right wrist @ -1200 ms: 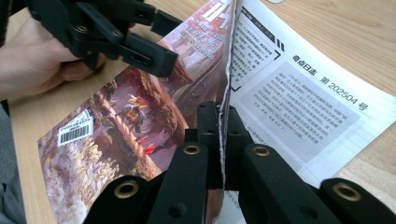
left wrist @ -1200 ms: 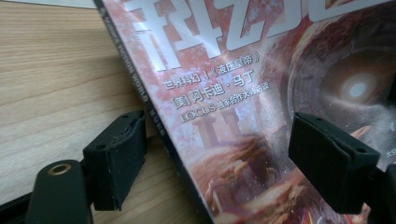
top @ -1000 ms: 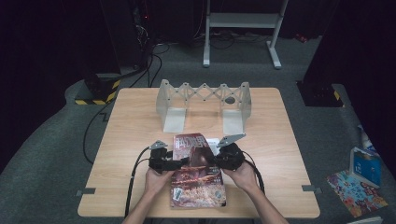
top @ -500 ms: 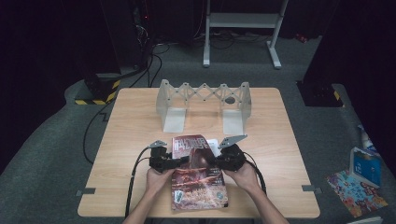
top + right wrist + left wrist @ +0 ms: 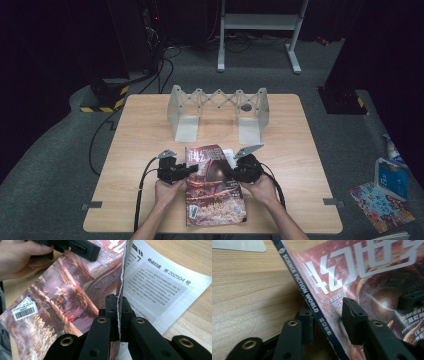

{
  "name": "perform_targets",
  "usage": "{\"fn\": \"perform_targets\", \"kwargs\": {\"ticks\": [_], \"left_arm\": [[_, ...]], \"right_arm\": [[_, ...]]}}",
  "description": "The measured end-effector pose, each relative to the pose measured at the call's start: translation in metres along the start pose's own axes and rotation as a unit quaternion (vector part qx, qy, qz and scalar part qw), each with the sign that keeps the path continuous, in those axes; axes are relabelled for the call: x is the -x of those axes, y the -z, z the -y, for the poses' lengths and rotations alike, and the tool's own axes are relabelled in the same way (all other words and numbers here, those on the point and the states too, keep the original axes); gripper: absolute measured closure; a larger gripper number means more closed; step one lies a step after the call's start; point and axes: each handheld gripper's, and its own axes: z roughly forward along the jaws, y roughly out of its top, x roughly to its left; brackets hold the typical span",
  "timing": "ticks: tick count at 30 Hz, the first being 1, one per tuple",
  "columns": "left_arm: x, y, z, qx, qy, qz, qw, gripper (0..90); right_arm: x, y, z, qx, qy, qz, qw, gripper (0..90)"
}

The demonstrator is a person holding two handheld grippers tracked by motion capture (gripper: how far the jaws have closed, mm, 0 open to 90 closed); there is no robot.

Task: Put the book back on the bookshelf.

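Right tool (image 5: 119,312) is pinching the magazine (image 5: 214,187) cover's edge; left tool (image 5: 325,322), jaws parted, is straddling the spine; likely next: opening the cover.

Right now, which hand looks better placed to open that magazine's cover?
Probably the right. The right gripper is shut on the cover's loose edge, lifted off the white page. The left gripper straddles the magazine at its spine, better for holding it.
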Motion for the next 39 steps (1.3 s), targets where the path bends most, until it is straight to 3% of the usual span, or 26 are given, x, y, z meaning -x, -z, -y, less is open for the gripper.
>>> {"fn": "perform_targets", "kwargs": {"ticks": [6, 11, 16, 17, 18, 21, 23, 24, 25, 28, 29, 32, 39], "left_arm": [[0.003, 0.001, 0.0, 0.001, -0.007, -0.009, 0.9999, 70.0], [0.004, 0.002, 0.0, 0.001, -0.009, -0.007, 0.9999, 71.4], [0.005, 0.002, 0.0, 0.001, -0.005, -0.008, 1.0, 71.7], [0.005, 0.002, 0.0, 0.001, -0.005, -0.008, 1.0, 71.7], [0.005, 0.002, 0.0, 0.001, -0.004, -0.008, 1.0, 71.7], [0.006, 0.002, 0.0, 0.0, -0.002, -0.008, 1.0, 71.7], [0.005, 0.003, 0.0, 0.0, -0.003, -0.008, 1.0, 71.7], [0.005, 0.003, 0.0, 0.0, -0.003, -0.008, 1.0, 71.7], [0.005, 0.003, 0.0, 0.0, -0.002, -0.007, 1.0, 71.7], [0.004, 0.002, 0.0, -0.004, -0.001, -0.006, 1.0, 71.6], [0.003, 0.002, 0.0, -0.005, 0.002, -0.006, 1.0, 71.5], [0.002, 0.002, -0.001, -0.008, 0.004, -0.004, 0.9999, 71.0], [-0.003, 0.0, 0.0, -0.024, 0.002, 0.006, 0.9997, 68.5]], "right_arm": [[0.001, -0.006, -0.001, -0.012, -0.022, 0.016, 0.9996, 82.6], [0.007, -0.011, 0.001, -0.023, -0.053, 0.033, 0.9978, 70.2], [0.015, -0.01, 0.007, -0.033, -0.108, 0.06, 0.9918, 60.6], [0.015, -0.01, 0.007, -0.033, -0.108, 0.06, 0.9918, 60.6], [0.019, -0.007, 0.01, -0.03, -0.121, 0.071, 0.9896, 60.9], [0.023, -0.004, 0.011, -0.032, -0.131, 0.084, 0.9873, 65.1], [0.027, 0.001, 0.014, -0.033, -0.134, 0.102, 0.9852, 75.9], [0.027, 0.001, 0.014, -0.033, -0.134, 0.102, 0.9852, 75.9], [0.028, 0.003, 0.015, -0.032, -0.139, 0.112, 0.9834, 83.4], [0.029, 0.002, 0.015, -0.04, -0.134, 0.126, 0.9822, 87.8], [0.029, -0.003, 0.015, -0.054, -0.135, 0.138, 0.9798, 89.3], [0.03, -0.01, 0.015, -0.069, -0.136, 0.146, 0.9776, 89.5], [0.028, -0.015, 0.008, -0.076, -0.136, 0.139, 0.978, 89.7]]}}
